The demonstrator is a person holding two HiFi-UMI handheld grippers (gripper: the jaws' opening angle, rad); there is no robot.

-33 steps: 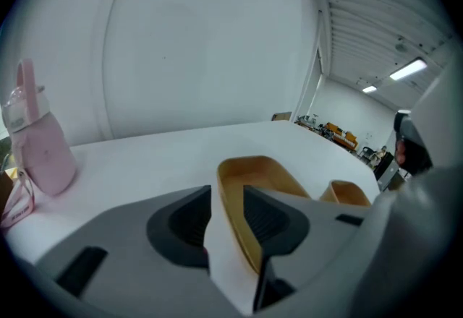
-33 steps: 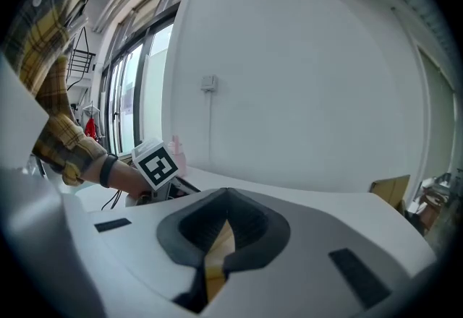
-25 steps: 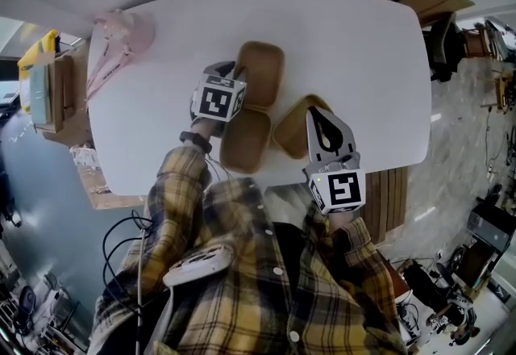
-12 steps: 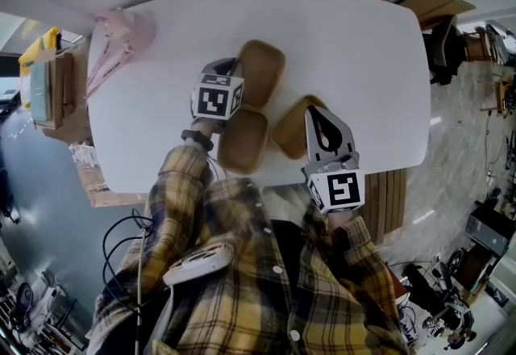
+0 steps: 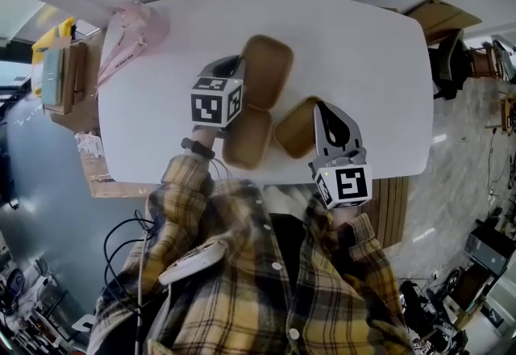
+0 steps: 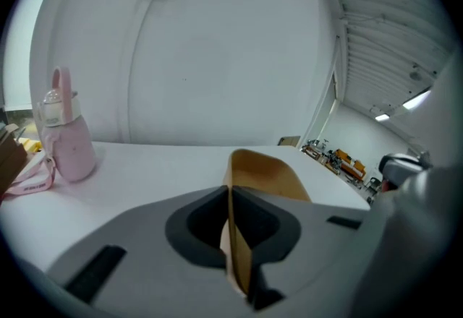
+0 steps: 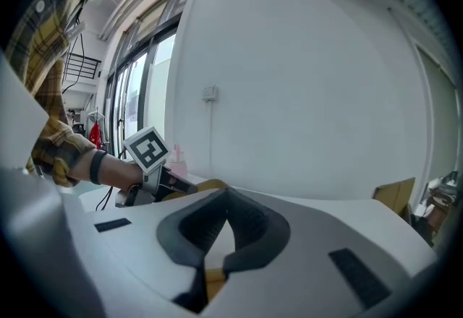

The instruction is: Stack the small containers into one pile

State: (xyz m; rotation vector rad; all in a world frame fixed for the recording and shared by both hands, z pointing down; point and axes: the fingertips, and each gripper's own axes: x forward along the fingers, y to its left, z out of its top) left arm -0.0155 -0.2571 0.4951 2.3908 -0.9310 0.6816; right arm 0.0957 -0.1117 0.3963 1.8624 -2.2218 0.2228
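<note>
The small containers (image 5: pixel 300 129) are three brown trays, close together on the white table (image 5: pixel 363 55) and not yet one pile. Nearest to the person lies the near container (image 5: pixel 247 139), which no gripper holds. Just beside it, the right gripper (image 7: pixel 217 255) is closed on the rim of the right container (image 7: pixel 210 284). Farther away, the left gripper (image 6: pixel 230 226) is closing its jaws on the thin wall of the far container (image 6: pixel 264 175), which stands between them. I think this pinch must be firm before any lift, because the thin wall may bend or slip. The container should then be kept level, turned to match the one below, and lowered straight so it nests. The pink bottle (image 6: pixel 65 136) at the far edge is well apart.
</note>
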